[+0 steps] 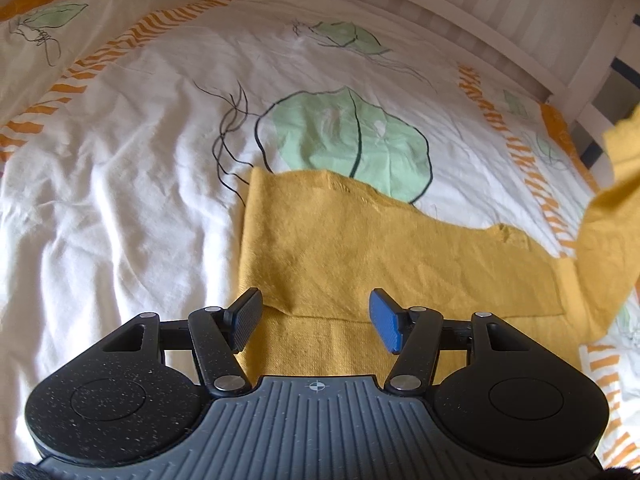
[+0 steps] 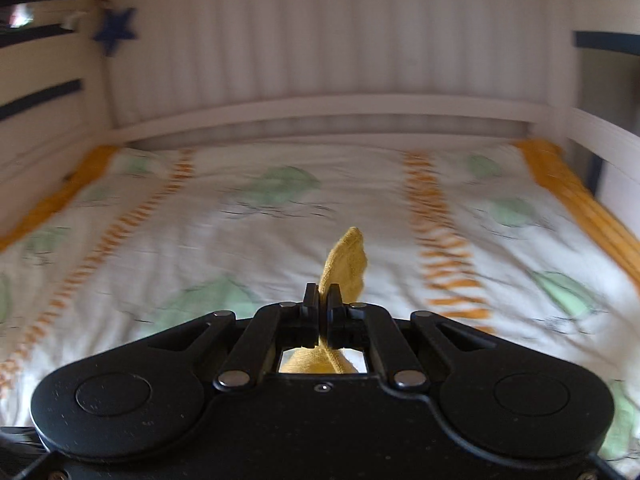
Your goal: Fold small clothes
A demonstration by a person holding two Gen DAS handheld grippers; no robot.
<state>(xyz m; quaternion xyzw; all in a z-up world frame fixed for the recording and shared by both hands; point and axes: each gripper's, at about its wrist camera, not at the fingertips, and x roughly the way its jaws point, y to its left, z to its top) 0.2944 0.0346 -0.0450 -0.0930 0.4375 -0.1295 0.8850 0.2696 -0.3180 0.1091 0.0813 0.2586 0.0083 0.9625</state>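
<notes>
The bed (image 1: pixel 100 184), under a white cover printed with green leaves and orange stripes, fills both views, with a white rail (image 2: pixel 320 108) at its far end. On it lies the garment (image 1: pixel 360 248), mustard yellow, mostly flat with one layer already doubled over the near part; its right-hand portion rises off the cover toward the edge of the left view. The left gripper (image 1: pixel 316 320) hovers low over the near fold with its jaws spread wide and nothing between them. The right gripper (image 2: pixel 323 308) is closed tight on a pinch of the yellow cloth, a tip of which pokes up past its fingers (image 2: pixel 310 300). The step in hand looks like a fold of the right side across the body. The next move likely calls for carrying the lifted part leftward and laying it square on the flat layers, while the left steadies the near fold
</notes>
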